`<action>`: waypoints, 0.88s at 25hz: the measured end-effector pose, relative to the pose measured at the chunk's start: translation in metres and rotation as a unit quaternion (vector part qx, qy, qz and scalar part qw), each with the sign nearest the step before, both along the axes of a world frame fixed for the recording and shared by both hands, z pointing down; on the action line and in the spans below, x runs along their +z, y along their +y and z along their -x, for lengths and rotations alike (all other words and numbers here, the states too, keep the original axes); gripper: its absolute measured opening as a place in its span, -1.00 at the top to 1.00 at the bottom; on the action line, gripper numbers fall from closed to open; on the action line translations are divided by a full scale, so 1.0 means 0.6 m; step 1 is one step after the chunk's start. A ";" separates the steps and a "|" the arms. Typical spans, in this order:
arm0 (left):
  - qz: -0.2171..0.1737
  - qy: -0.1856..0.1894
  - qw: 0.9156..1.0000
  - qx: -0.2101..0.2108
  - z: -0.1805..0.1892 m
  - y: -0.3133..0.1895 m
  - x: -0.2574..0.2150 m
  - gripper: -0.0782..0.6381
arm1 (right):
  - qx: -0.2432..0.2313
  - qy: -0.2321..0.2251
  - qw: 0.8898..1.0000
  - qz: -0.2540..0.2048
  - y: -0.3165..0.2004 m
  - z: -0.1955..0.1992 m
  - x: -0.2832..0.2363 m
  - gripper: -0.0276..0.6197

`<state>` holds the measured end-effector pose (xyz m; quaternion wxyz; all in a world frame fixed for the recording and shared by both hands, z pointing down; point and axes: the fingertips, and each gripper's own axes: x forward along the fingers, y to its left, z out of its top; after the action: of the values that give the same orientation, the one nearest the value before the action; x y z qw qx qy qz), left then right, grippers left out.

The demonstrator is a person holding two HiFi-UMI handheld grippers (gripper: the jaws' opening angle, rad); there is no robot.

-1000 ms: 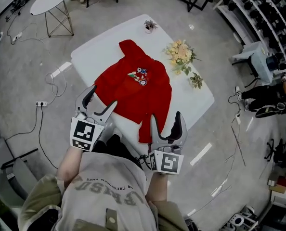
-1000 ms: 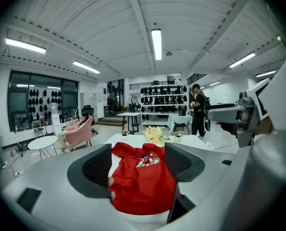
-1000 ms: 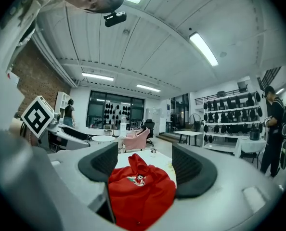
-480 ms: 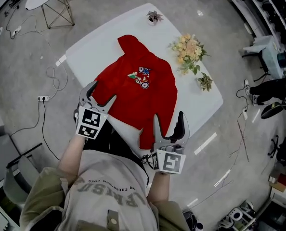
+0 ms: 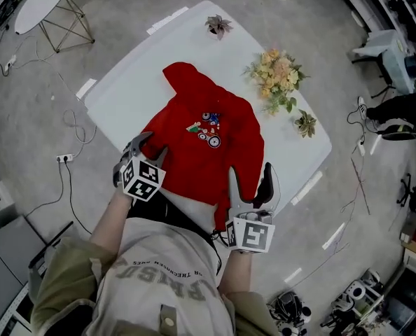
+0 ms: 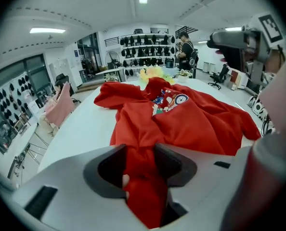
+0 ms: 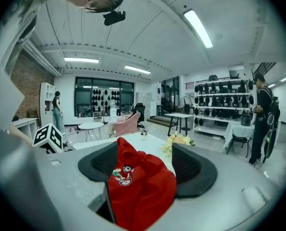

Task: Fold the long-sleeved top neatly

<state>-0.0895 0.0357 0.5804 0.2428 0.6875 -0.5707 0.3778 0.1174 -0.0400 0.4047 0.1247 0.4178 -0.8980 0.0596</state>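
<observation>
A red long-sleeved top point(image 5: 208, 142) with a cartoon print lies spread on the white table point(image 5: 138, 75), hood toward the far end. My left gripper point(image 5: 150, 145) is tipped down at the top's near left sleeve point(image 6: 140, 177). Its jaws have just been closing, and the red sleeve fabric fills the narrowed gap between them. I cannot see the pads clamp it. My right gripper point(image 5: 250, 172) is held open near the top's near right sleeve end, level with the table edge. In the right gripper view the top point(image 7: 140, 186) shows between its wide jaws, untouched.
A bunch of flowers point(image 5: 274, 75) and a small plant point(image 5: 306, 123) stand on the table right of the top; another small plant point(image 5: 218, 25) stands at the far end. A round side table point(image 5: 43, 2) is at the far left. A person point(image 7: 263, 119) stands by the shelves.
Both grippers have moved forward and down toward the top. The left one has dropped onto the left sleeve and its jaws have narrowed. The right one stays wide open.
</observation>
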 end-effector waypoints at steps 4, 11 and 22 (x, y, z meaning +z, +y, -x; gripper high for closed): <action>-0.069 0.021 0.997 -0.033 0.059 -0.025 -0.068 0.71 | 0.022 0.002 1.000 0.011 -0.034 0.022 0.011 -0.14; -0.152 -0.082 0.979 -0.108 0.315 -0.098 -0.196 0.72 | 0.055 0.016 0.998 0.023 -0.089 0.052 0.039 -0.14; -0.016 -0.129 0.986 -0.108 0.481 -0.161 -0.058 0.53 | 0.080 0.051 0.994 0.056 -0.143 0.071 0.097 -0.14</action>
<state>-0.3780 -0.0608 0.5458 0.1956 0.5709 -0.6741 0.4259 0.0746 -0.1257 0.4630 0.1882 0.4827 -0.8496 0.0985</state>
